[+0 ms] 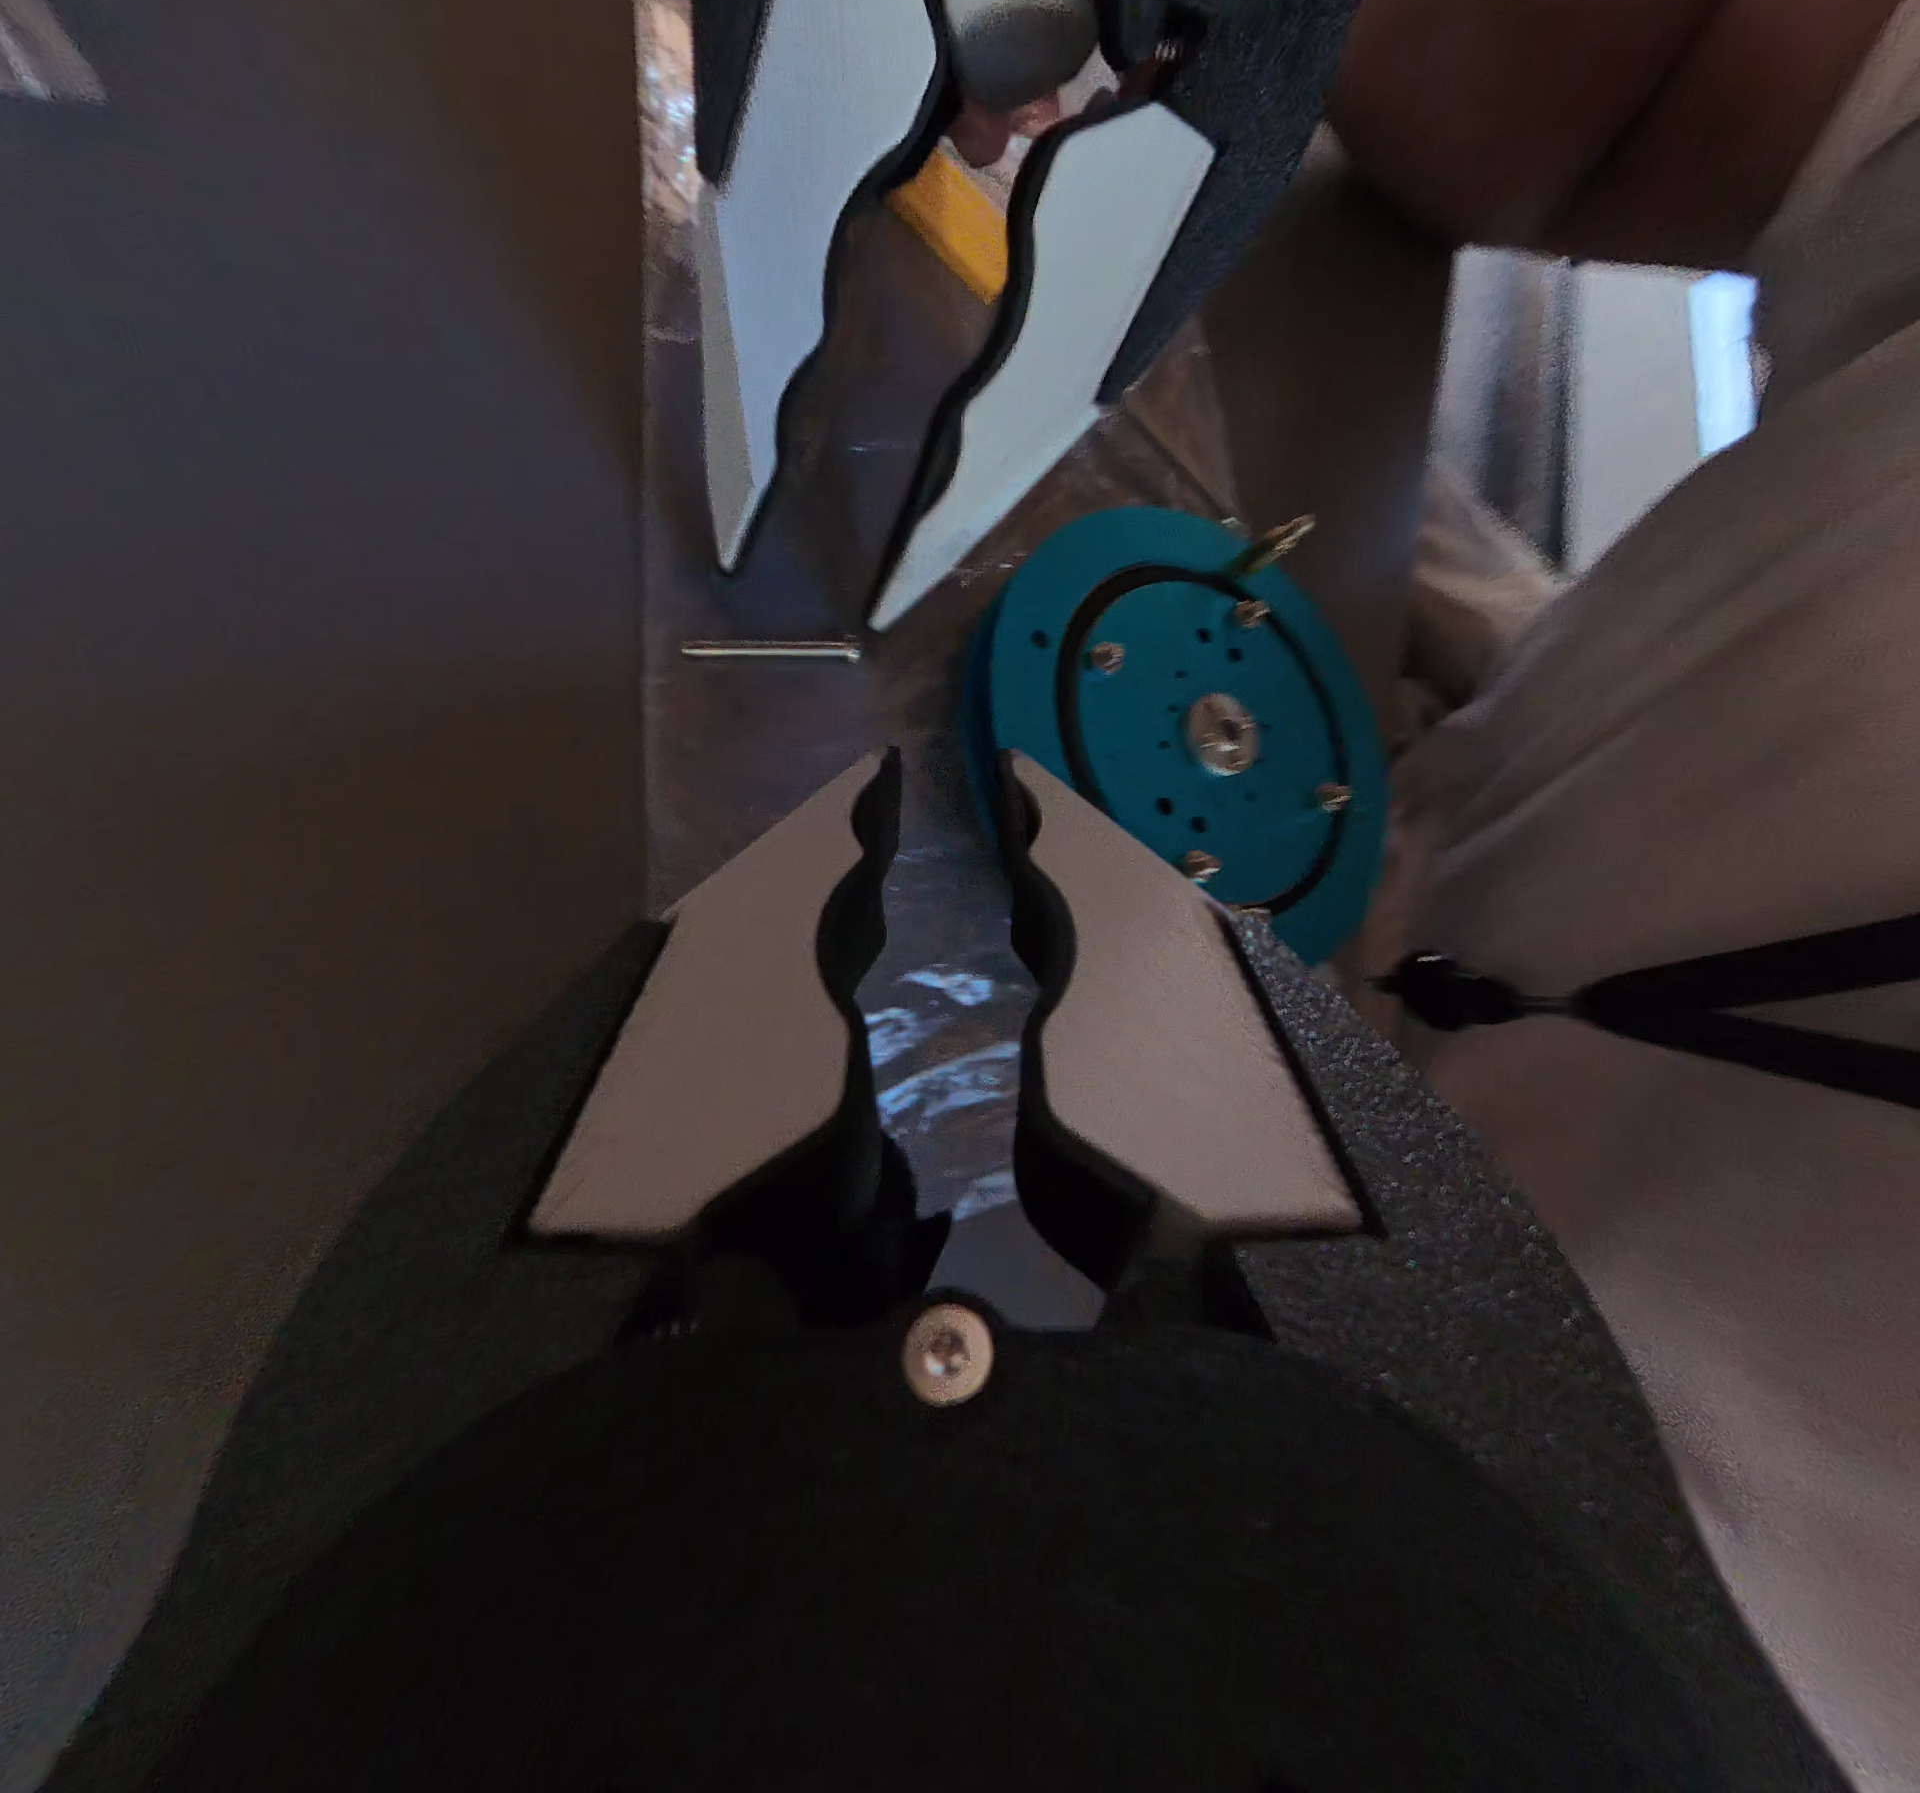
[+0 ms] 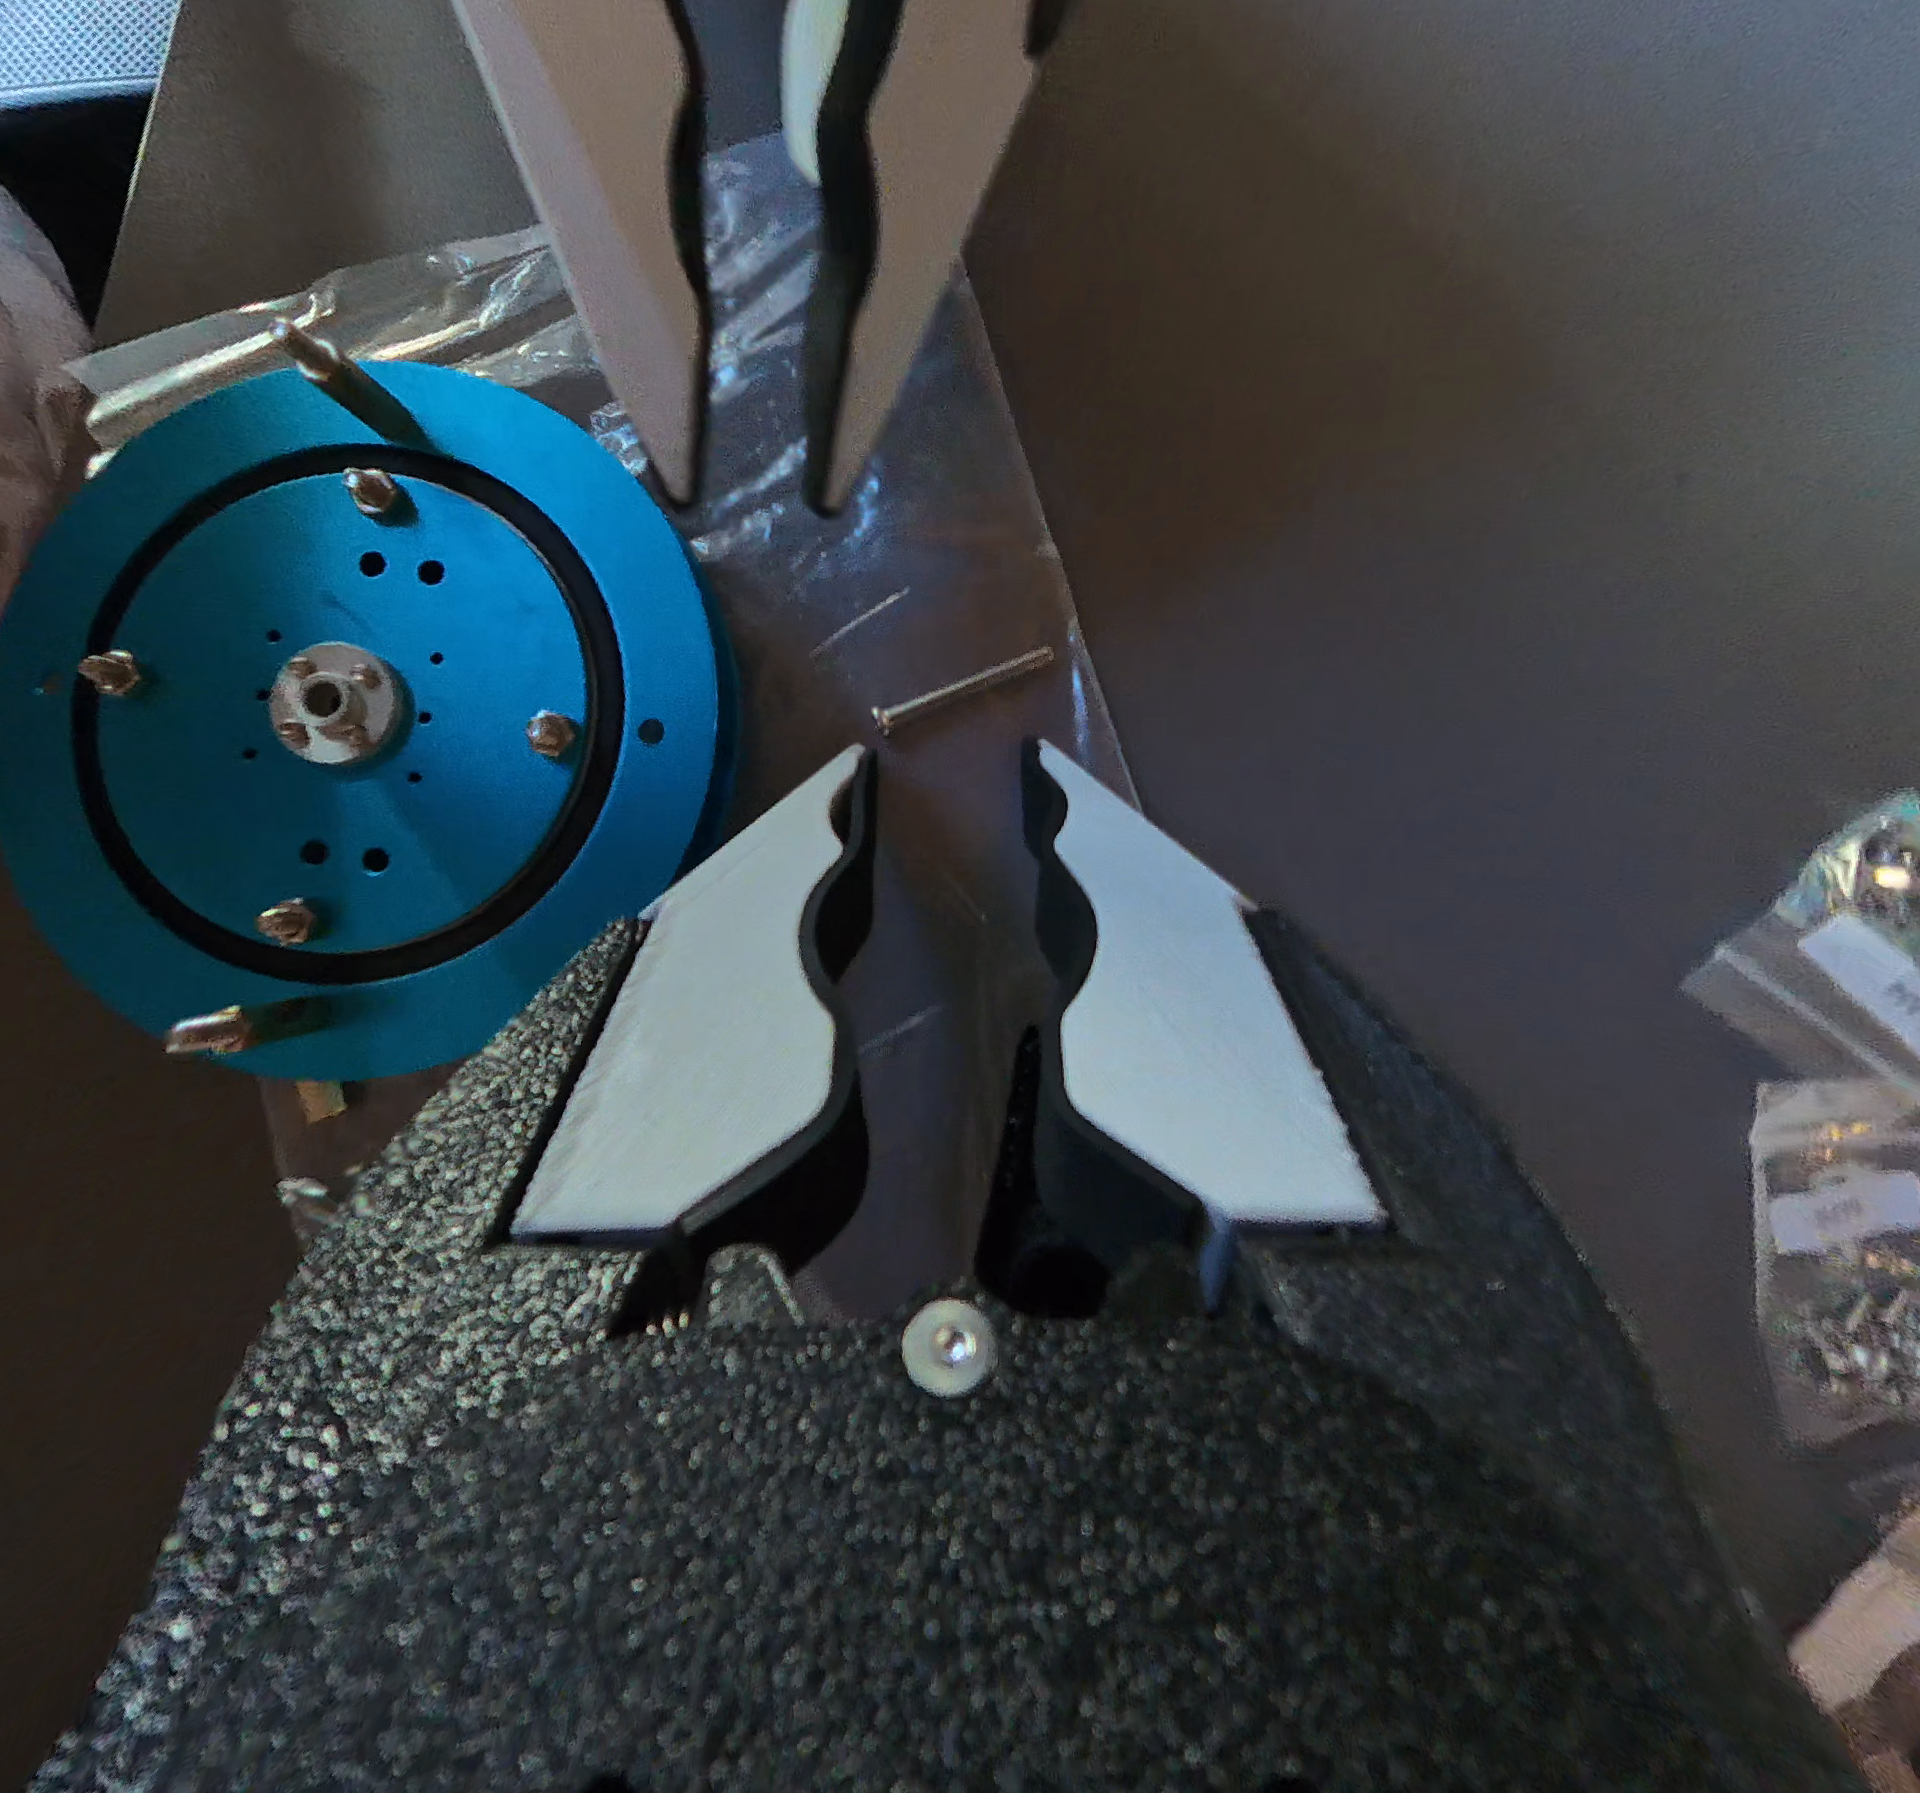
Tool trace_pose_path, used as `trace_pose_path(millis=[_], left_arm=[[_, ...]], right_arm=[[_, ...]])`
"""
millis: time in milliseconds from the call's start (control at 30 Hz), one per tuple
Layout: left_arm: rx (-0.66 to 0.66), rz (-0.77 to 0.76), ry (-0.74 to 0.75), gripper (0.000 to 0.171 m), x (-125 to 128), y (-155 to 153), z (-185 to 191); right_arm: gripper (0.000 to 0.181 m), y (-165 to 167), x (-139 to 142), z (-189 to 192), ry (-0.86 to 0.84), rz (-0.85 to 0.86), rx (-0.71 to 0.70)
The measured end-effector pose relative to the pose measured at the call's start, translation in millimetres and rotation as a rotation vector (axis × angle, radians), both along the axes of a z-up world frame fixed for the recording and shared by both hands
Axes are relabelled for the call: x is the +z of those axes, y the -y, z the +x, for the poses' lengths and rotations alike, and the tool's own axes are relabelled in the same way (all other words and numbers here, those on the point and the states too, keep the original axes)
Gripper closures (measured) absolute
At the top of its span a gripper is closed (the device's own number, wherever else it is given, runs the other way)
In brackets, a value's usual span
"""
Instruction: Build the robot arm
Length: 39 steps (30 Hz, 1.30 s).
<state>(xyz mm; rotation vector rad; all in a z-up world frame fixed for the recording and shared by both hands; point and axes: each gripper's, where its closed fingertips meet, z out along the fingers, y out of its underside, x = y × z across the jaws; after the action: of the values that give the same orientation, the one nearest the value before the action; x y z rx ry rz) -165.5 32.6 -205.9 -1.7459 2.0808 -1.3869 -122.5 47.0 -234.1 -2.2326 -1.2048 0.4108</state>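
A long thin silver screw (image 1: 769, 649) lies loose on a dark strip of clear plastic film, and it also shows in the right wrist view (image 2: 961, 689). My left gripper (image 1: 951, 767) is open and empty, its tips a short way from the screw. My right gripper (image 2: 948, 756) is open and empty, its tips just short of the screw's head. The two grippers face each other: the right one (image 1: 800, 595) comes in from the top, the left one (image 2: 753, 502) likewise. A round blue metal disc (image 2: 332, 715) with a black ring, small holes and several brass screws lies beside them (image 1: 1184, 725).
Brown board surfaces (image 2: 1455, 393) flank the strip on both sides. Clear bags of small metal hardware (image 2: 1849, 1172) lie at the right. Crumpled plastic film (image 2: 758, 289) lies beyond the screw. A person's beige clothing (image 1: 1662, 808) with a black strap (image 1: 1714, 1005) and a hand (image 1: 1558, 60) are close by. The round blue metal disc (image 2: 332, 715) sits 6 centimetres or so from the ends of my left fingers. Seen from the left wrist view (image 1: 1229, 716) as well.
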Motion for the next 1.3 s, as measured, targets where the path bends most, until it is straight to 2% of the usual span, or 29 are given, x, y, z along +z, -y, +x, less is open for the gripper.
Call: trace_pose_path(millis=[100, 167, 233, 367, 433, 633, 767, 800, 833, 900, 967, 1033, 1100, 1200, 1233, 1267, 1300], left_arm=[[0.0, -0.156, -0.055, 0.154, 4.0, 6.3, -2.9], [-0.015, -0.195, -0.092, 0.154, 2.2, 9.8, -2.9], [-0.035, -0.196, -0.118, 0.154, -0.5, 13.4, -1.2], [-0.082, -0.169, -0.145, 0.154, -4.2, 21.4, 0.3], [-0.091, -0.145, -0.149, 0.156, -5.8, 22.7, 1.0], [-0.122, -0.141, -0.138, 0.162, -3.0, 26.0, -0.6], [-0.132, -0.2, -0.103, 0.167, 10.4, 28.4, -2.6], [-0.142, -0.209, -0.077, 0.168, 14.9, 30.4, -4.0], [-0.151, -0.204, -0.047, 0.169, 18.7, 32.3, -5.1], [-0.149, -0.154, -0.024, 0.169, 20.2, 32.7, -7.2], [-0.141, -0.128, -0.016, 0.169, 21.9, 33.2, -8.9], [-0.143, -0.131, -0.005, 0.169, 25.1, 34.6, -11.2], [-0.129, -0.132, 0.001, 0.169, 25.9, 34.1, -11.9], [-0.106, -0.152, 0.04, 0.167, 29.9, 32.2, -13.7], [-0.068, -0.177, 0.058, 0.162, 33.6, 28.1, -12.2], [-0.03, -0.208, 0.071, 0.139, 37.3, 23.3, -11.5], [-0.012, -0.227, 0.074, 0.123, 38.3, 20.0, -13.1]], right_arm=[[0.165, 16.9, 18.1, 1.1, -0.143, -0.09, -0.039], [0.162, 38.6, 30.3, -5.2, -0.314, -0.279, -0.042], [0.161, 45.8, 32.7, -6.0, -0.399, -0.359, -0.054], [0.165, 55.3, 17.3, -7.1, -0.392, -0.474, -0.04], [0.174, 56.6, 19.9, -10.8, -0.43, -0.5, -0.027], [0.179, 60.3, 24.3, -12.2, -0.52, -0.603, -0.039], [0.181, 61.5, 38.7, -14.3, -0.614, -0.606, 0.001], [0.18, 63.0, 43.6, -15.3, -0.642, -0.614, 0.014], [0.17, 64.5, 44.1, -15.3, -0.643, -0.625, 0.016], [0.136, 69.8, 37.6, -16.0, -0.609, -0.664, 0.011], [0.135, 76.4, 41.3, -24.7, -0.635, -0.71, 0.032], [0.142, 81.4, 39.6, -33.8, -0.611, -0.73, 0.04], [0.163, 78.5, 33.7, -36.6, -0.562, -0.713, -0.001], [0.168, 78.1, 42.6, -38.0, -0.595, -0.701, -0.004], [0.168, 76.8, 45.7, -37.4, -0.605, -0.684, -0.007], [0.169, 76.6, 48.1, -36.0, -0.608, -0.675, -0.007], [0.17, 77.2, 52.0, -35.8, -0.622, -0.67, -0.003]])
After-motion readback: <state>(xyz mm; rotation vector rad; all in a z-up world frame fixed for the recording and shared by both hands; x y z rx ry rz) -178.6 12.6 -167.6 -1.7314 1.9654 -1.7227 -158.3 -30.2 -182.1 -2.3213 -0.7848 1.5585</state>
